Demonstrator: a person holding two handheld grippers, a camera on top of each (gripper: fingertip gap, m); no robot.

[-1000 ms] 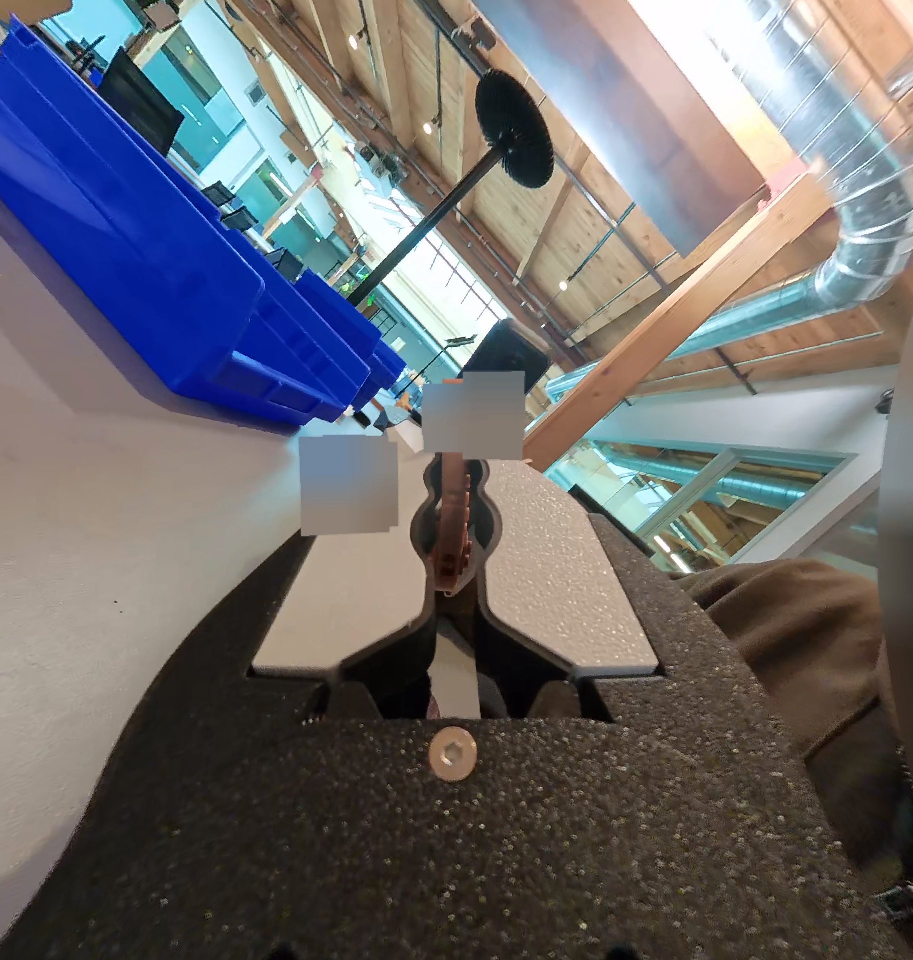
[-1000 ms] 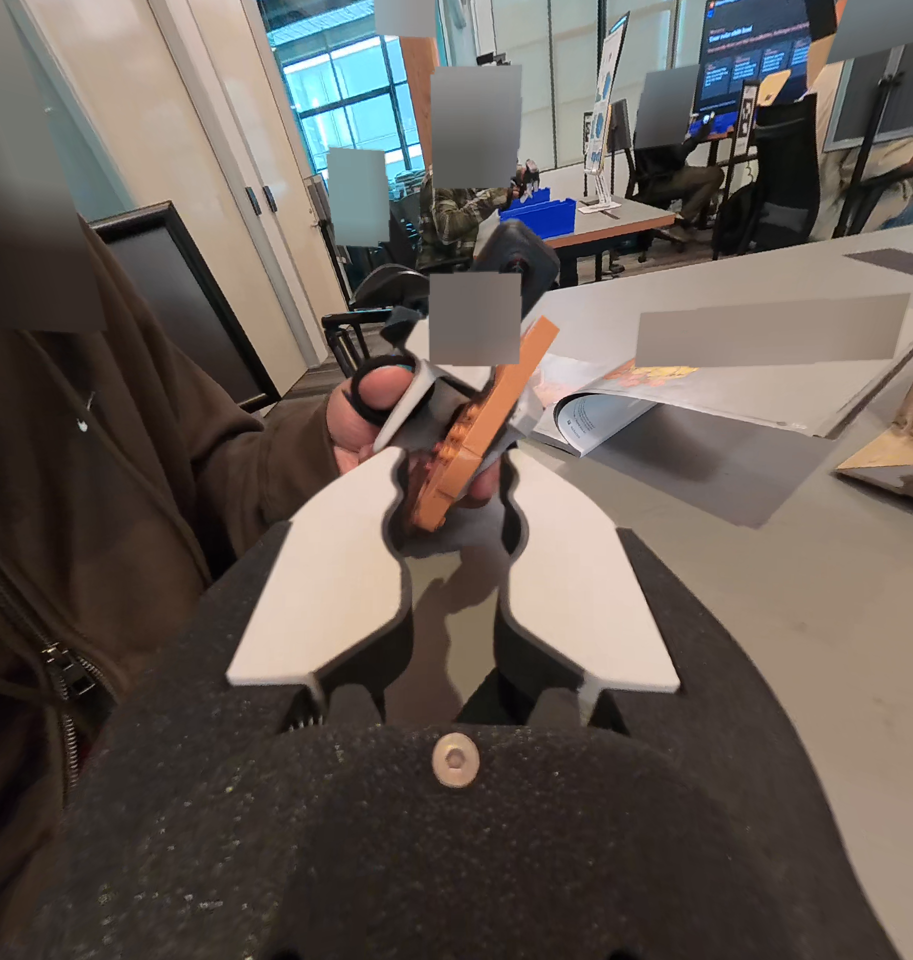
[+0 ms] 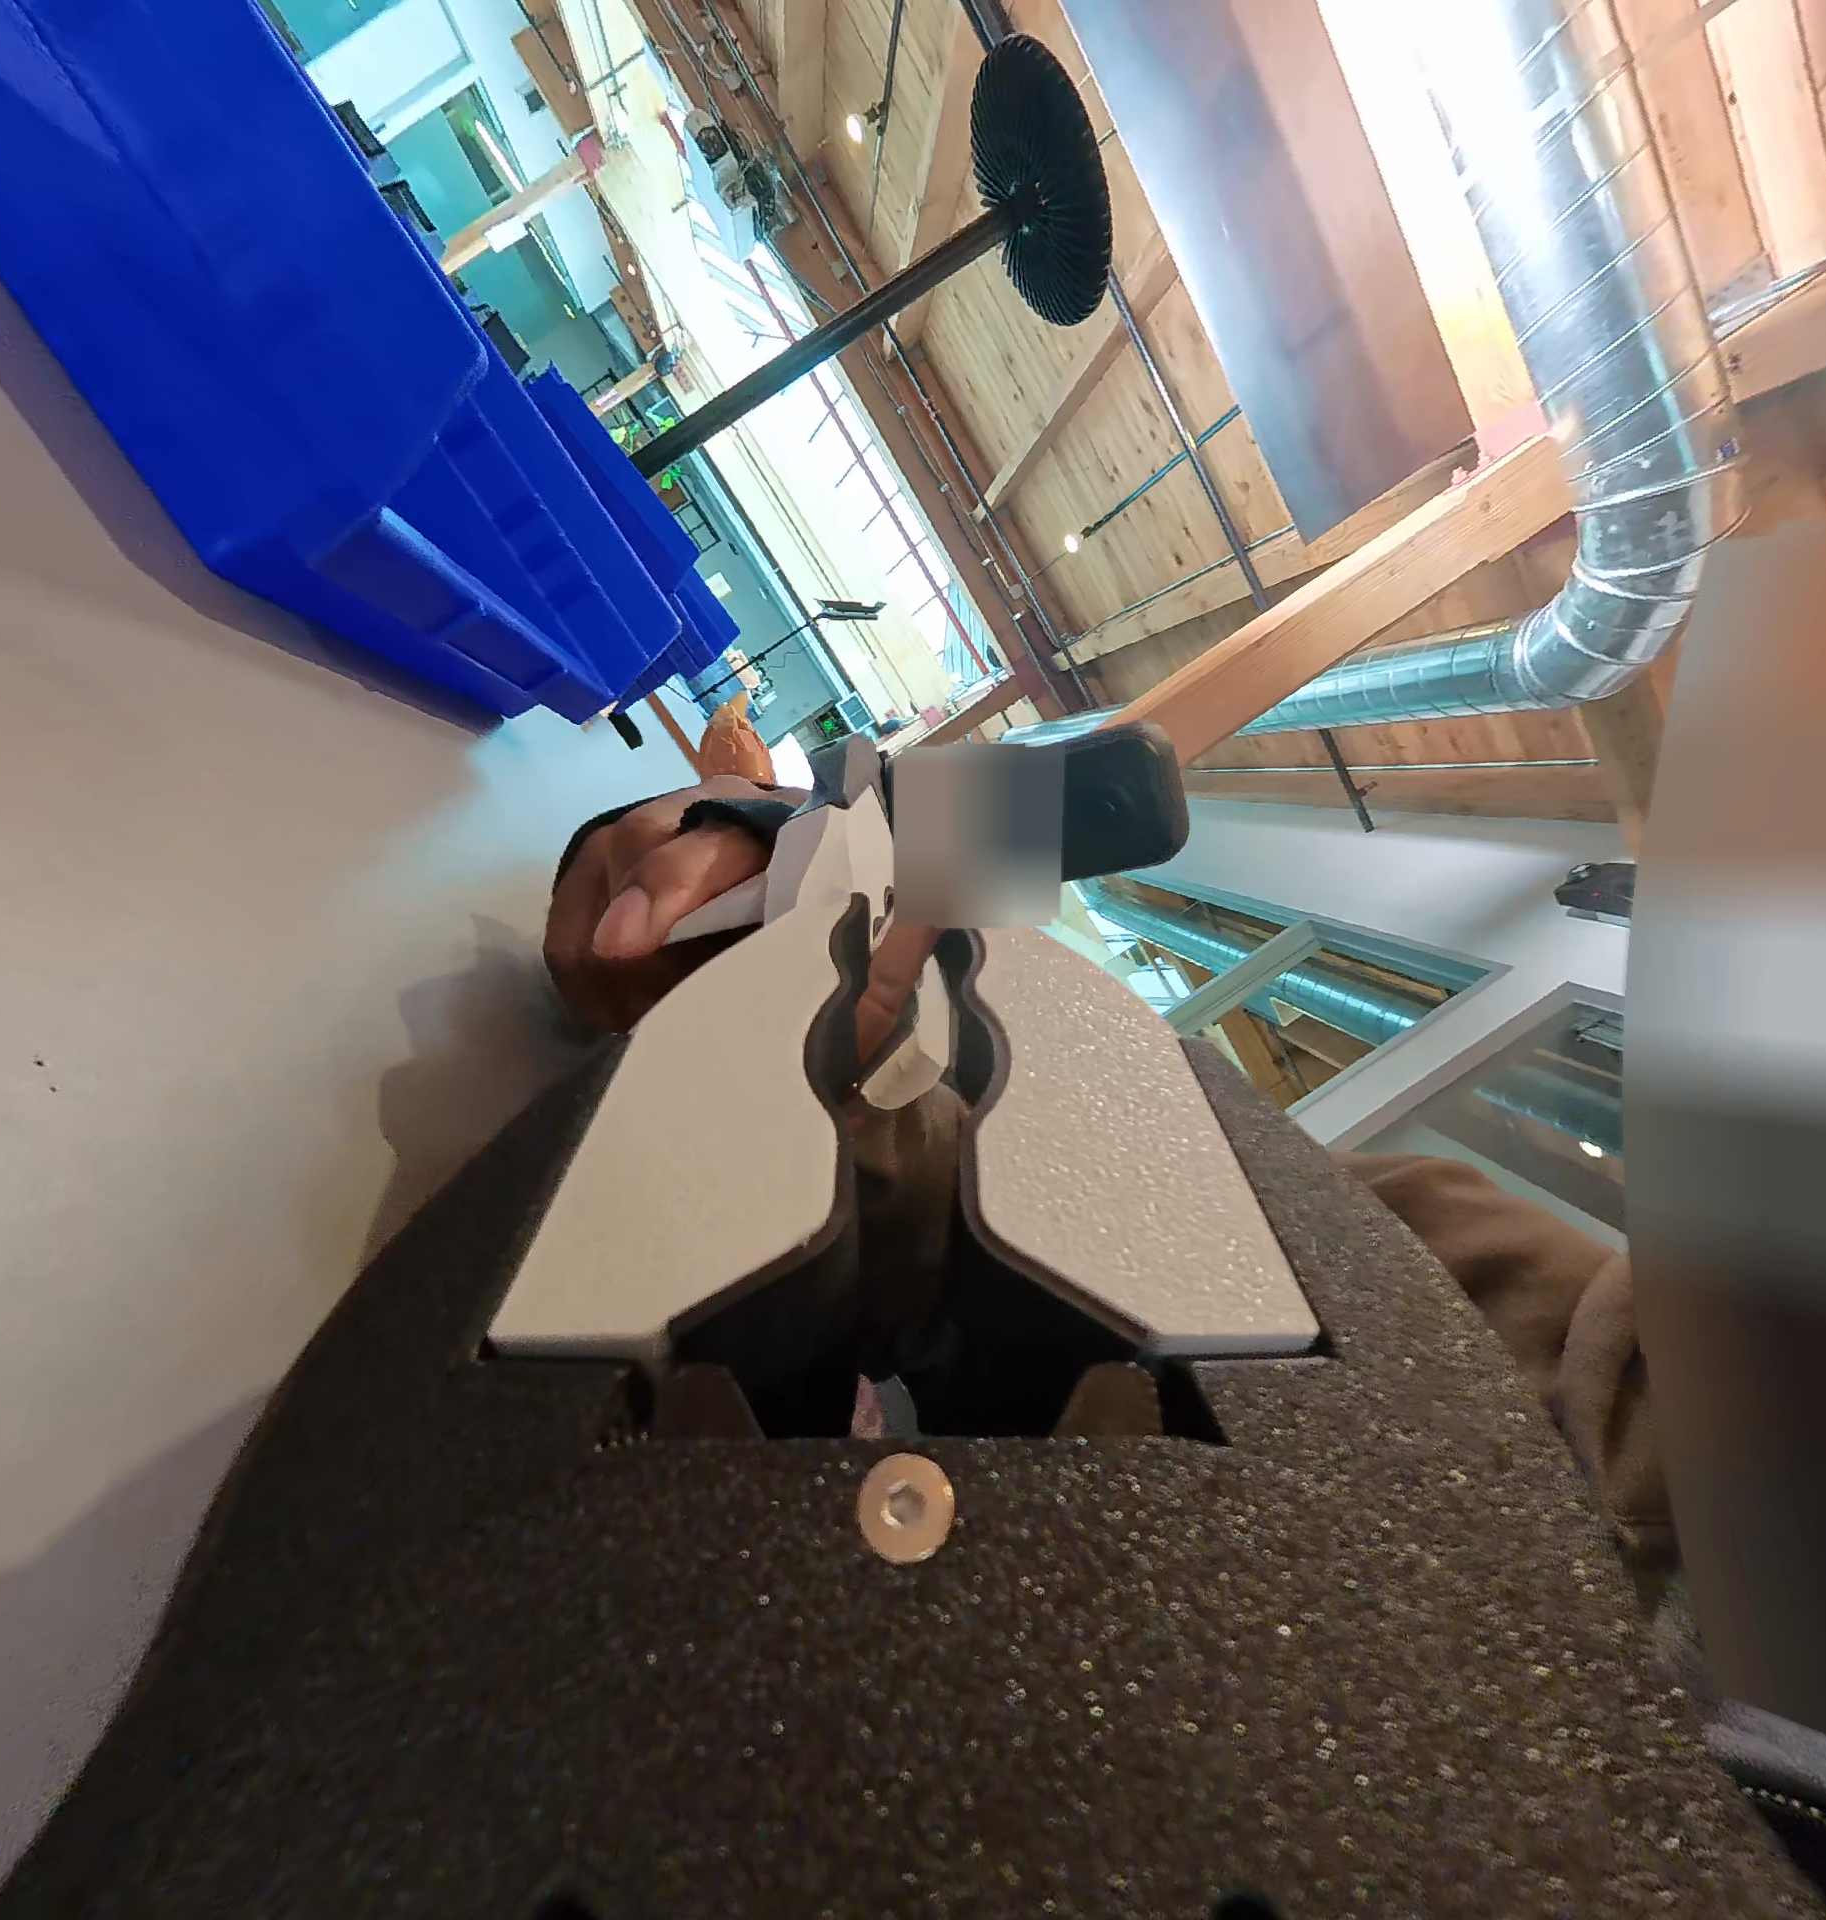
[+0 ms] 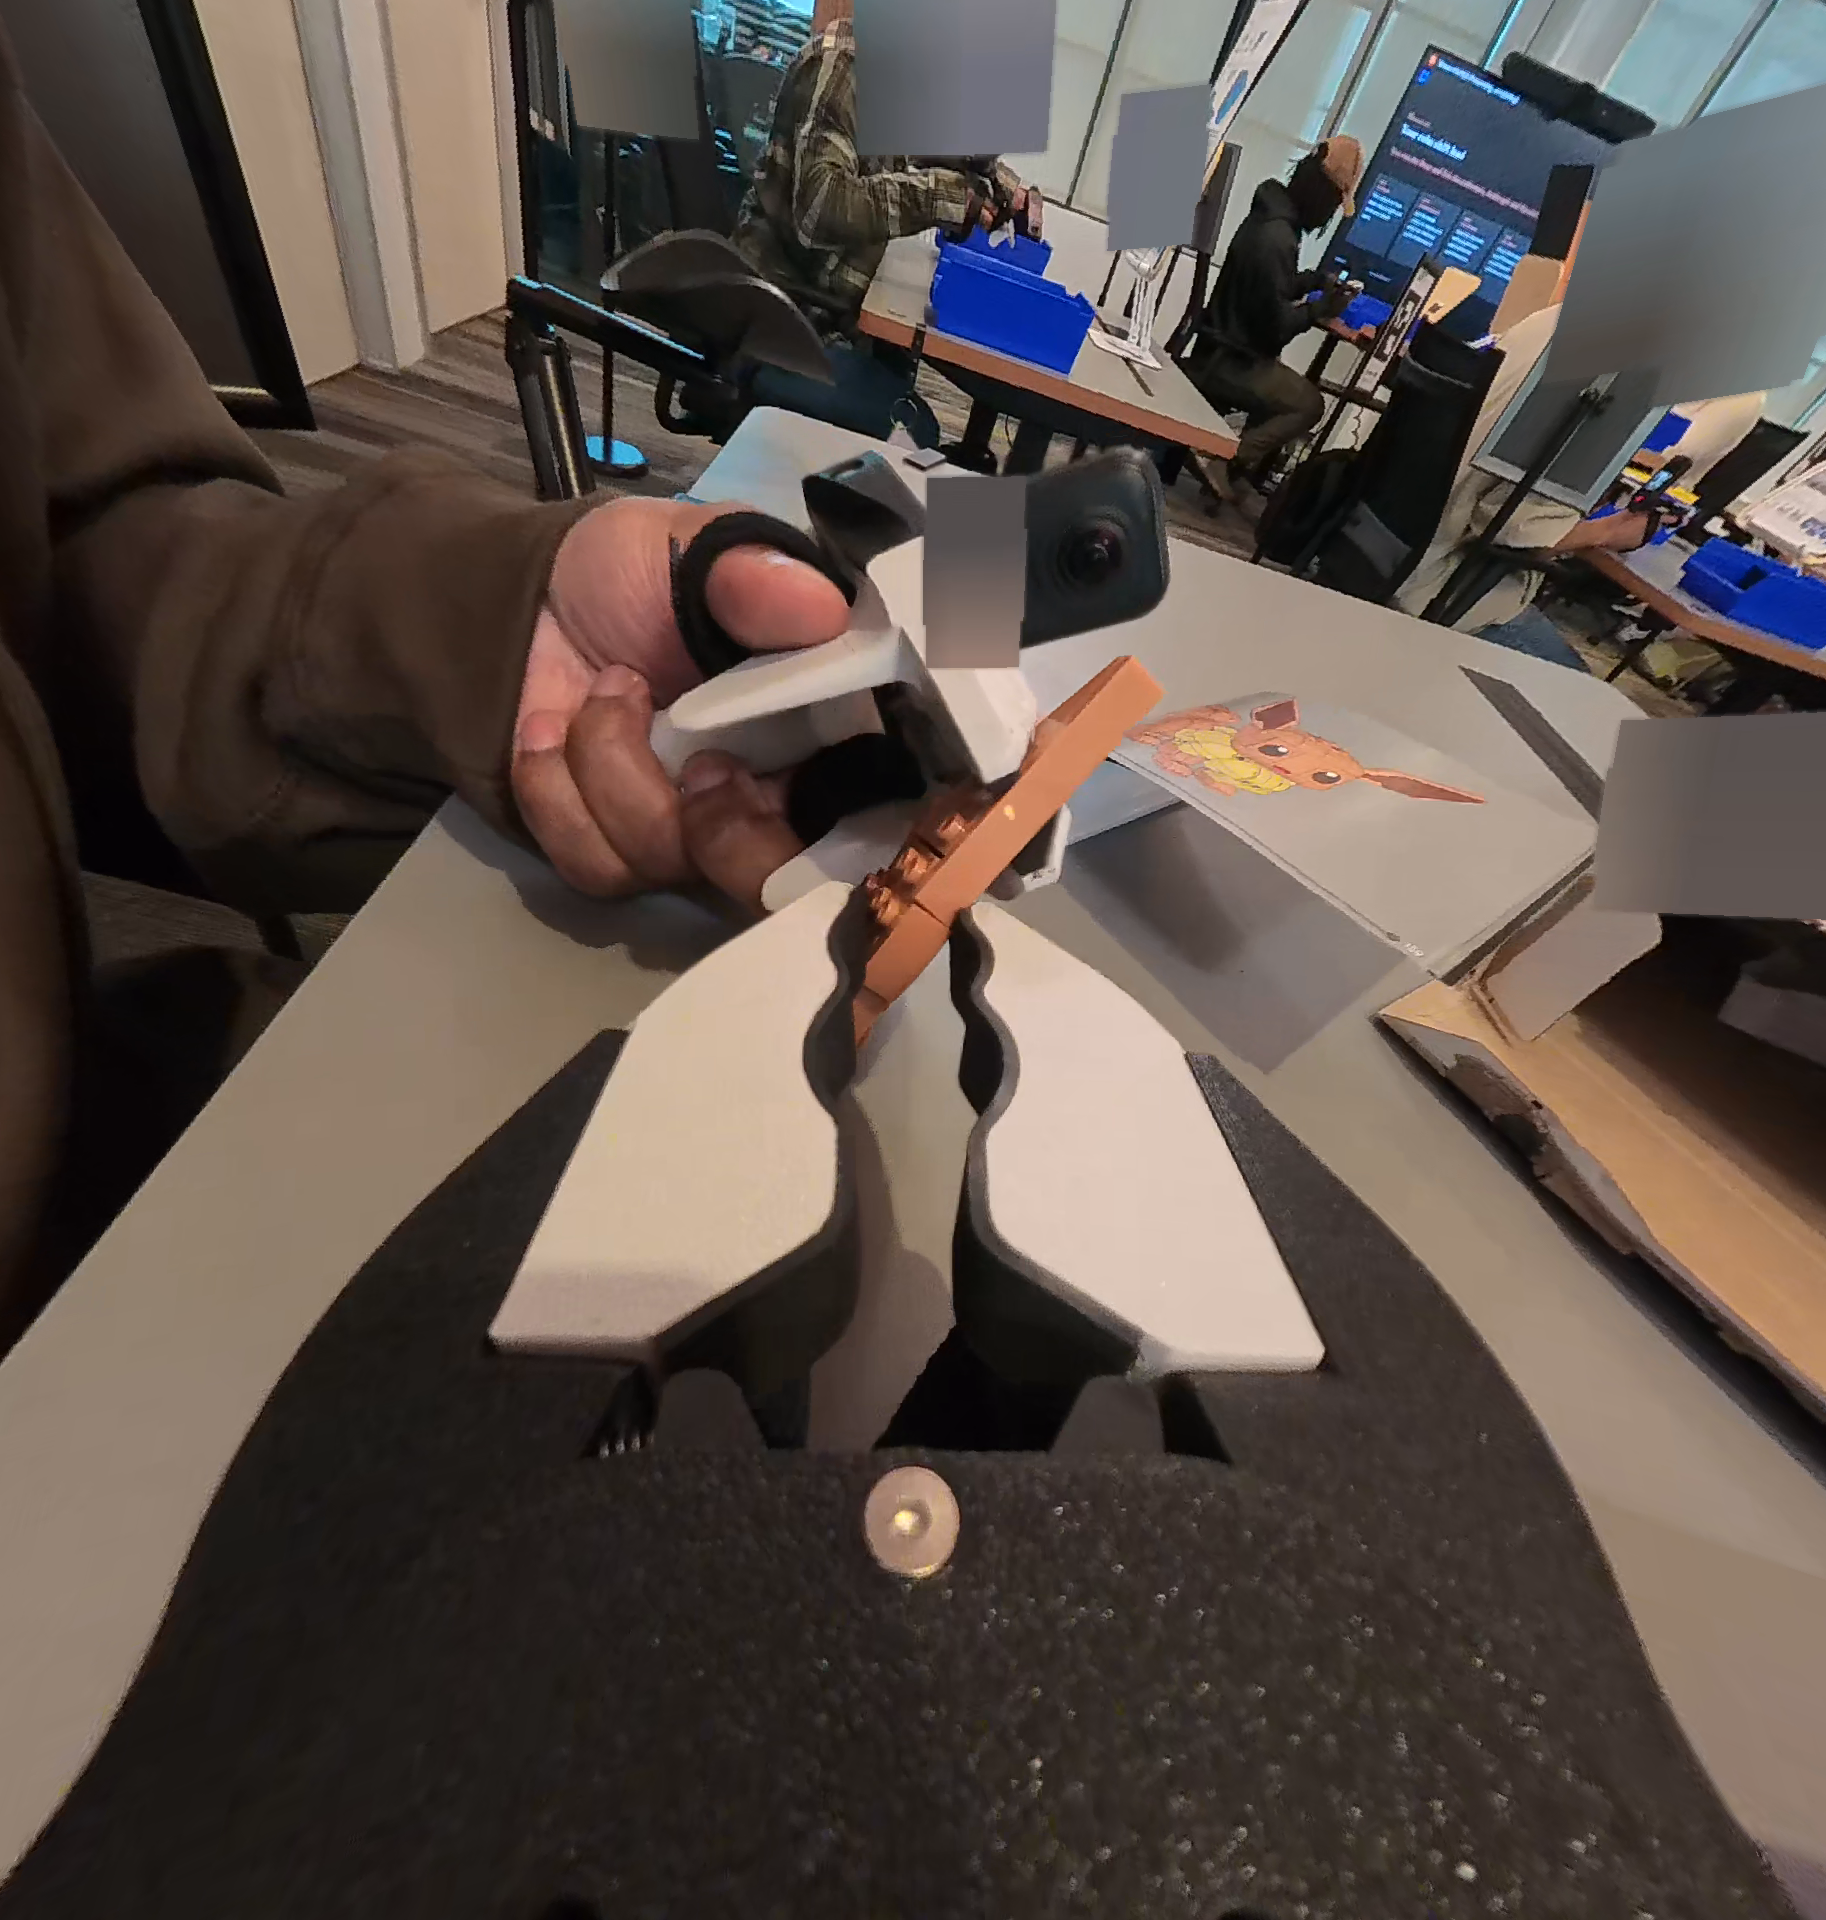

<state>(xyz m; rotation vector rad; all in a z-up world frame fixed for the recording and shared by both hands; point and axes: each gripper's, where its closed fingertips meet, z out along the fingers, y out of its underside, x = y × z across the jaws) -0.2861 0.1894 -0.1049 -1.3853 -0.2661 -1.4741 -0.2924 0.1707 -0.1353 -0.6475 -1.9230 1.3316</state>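
Two grippers share one orange-brown studded brick plate (image 4: 1034, 800), tilted above the grey table (image 4: 421, 1039). The right gripper (image 4: 904, 966) pinches the plate's lower end. Beyond it, the left gripper (image 4: 1002, 810) clamps the plate's middle, held by a hand (image 4: 628, 707) with its thumb through a black loop. Right of the plate lies an open cardboard box (image 4: 1615, 1091), contents hidden.
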